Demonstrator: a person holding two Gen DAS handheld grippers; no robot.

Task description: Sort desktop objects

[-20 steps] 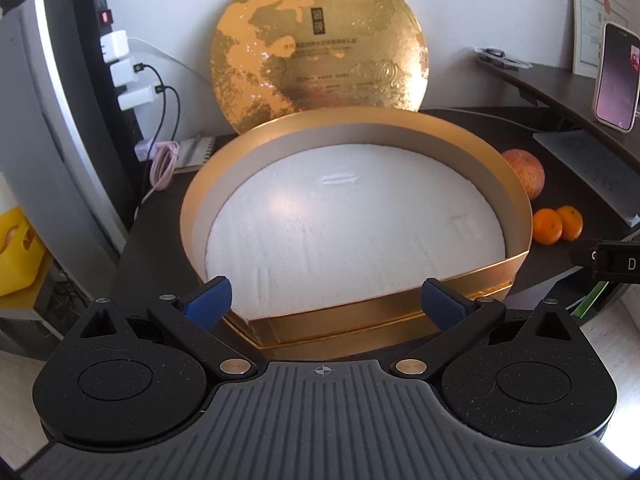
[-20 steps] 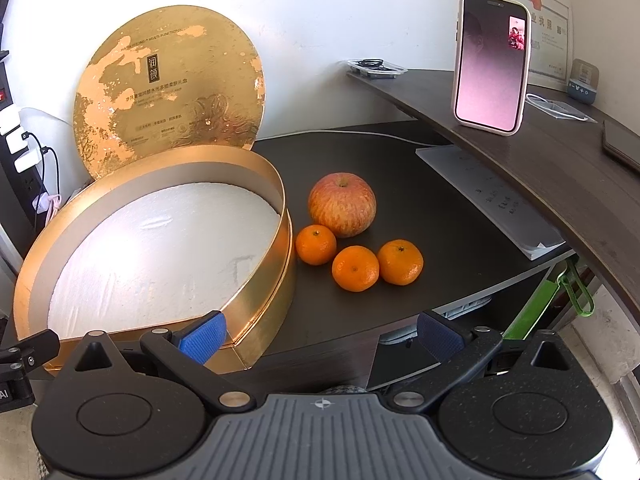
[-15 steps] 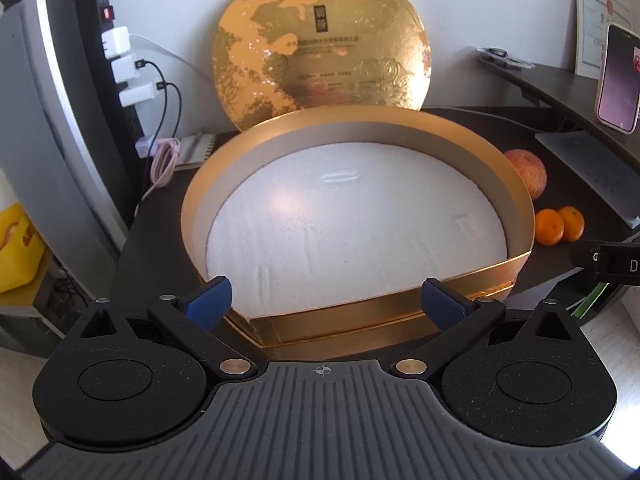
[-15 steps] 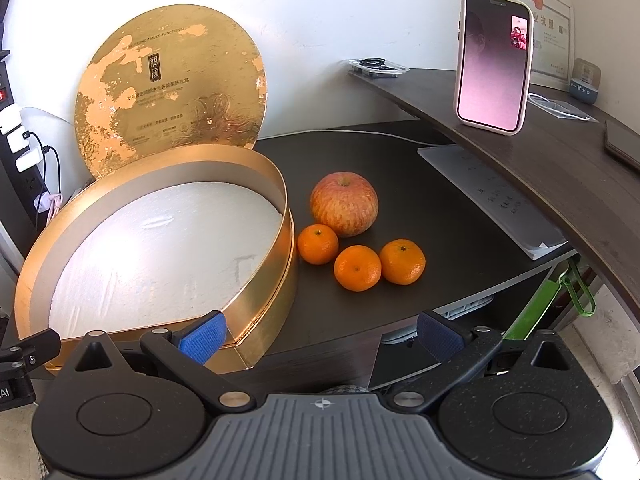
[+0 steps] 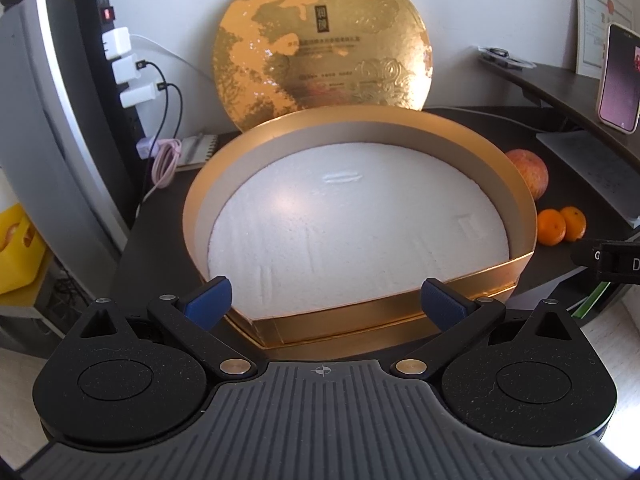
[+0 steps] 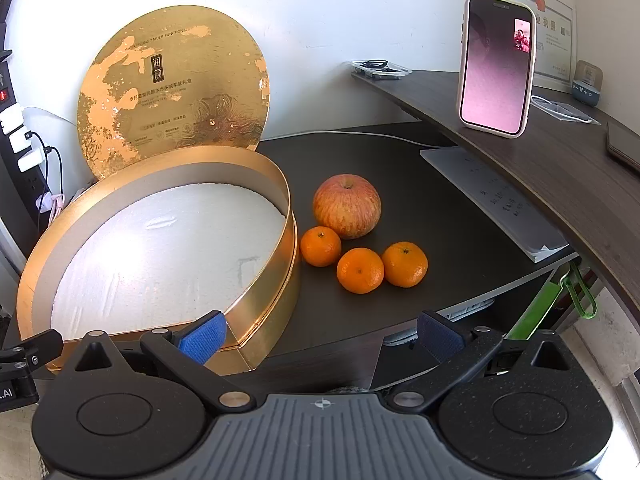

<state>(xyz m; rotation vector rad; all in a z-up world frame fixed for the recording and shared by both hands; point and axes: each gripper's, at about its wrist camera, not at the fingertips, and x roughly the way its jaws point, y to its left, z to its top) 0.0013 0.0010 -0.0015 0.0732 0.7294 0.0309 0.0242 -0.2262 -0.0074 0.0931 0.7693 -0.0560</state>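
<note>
Blue-padded right gripper (image 6: 318,334) spread wide, holding nothing; left gripper (image 5: 326,302) likewise apart and empty. Just ahead-left, round gold cardboard box (image 6: 286,216) with bare white foam floor. Beyond, beside it: red-yellow apple (image 6: 346,206), three small orange tangerines (image 6: 360,271). Sorting not yet started.
</note>
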